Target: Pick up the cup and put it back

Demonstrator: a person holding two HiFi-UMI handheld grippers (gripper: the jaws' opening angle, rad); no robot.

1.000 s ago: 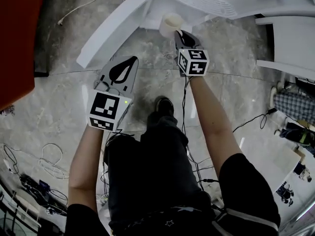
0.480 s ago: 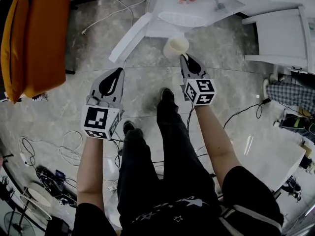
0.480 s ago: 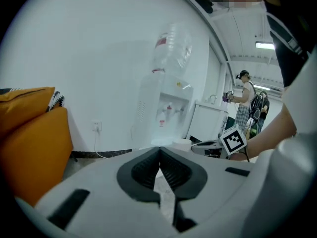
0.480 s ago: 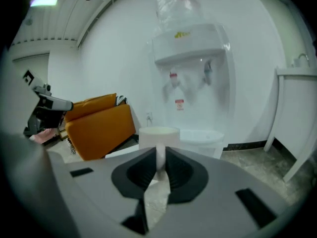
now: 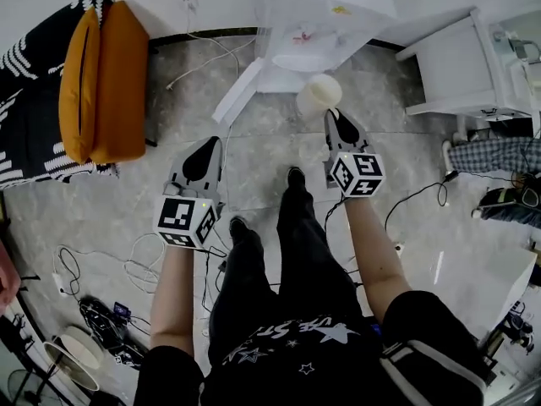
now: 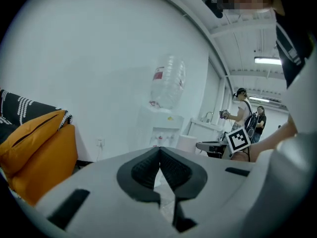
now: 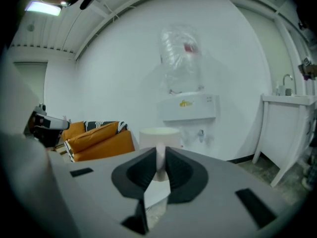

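Cream paper cup (image 5: 319,94) (just the one) is held in the air, its near wall pinched between the narrow jaws of the right gripper (image 5: 332,117), at twelve o'clock from that gripper's marker cube. The left gripper (image 5: 205,146), second of two, has its jaws together on nothing. Two orange cushions (image 5: 118,83) lie at ten o'clock on the grey marble floor (image 5: 254,155). The right gripper view shows the cup's rim beyond the pads (image 7: 144,171), with one white water dispenser (image 7: 188,108) and its clear bottle (image 7: 182,58) at twelve o'clock. Only the left gripper view shows two people (image 6: 242,108) at three o'clock.
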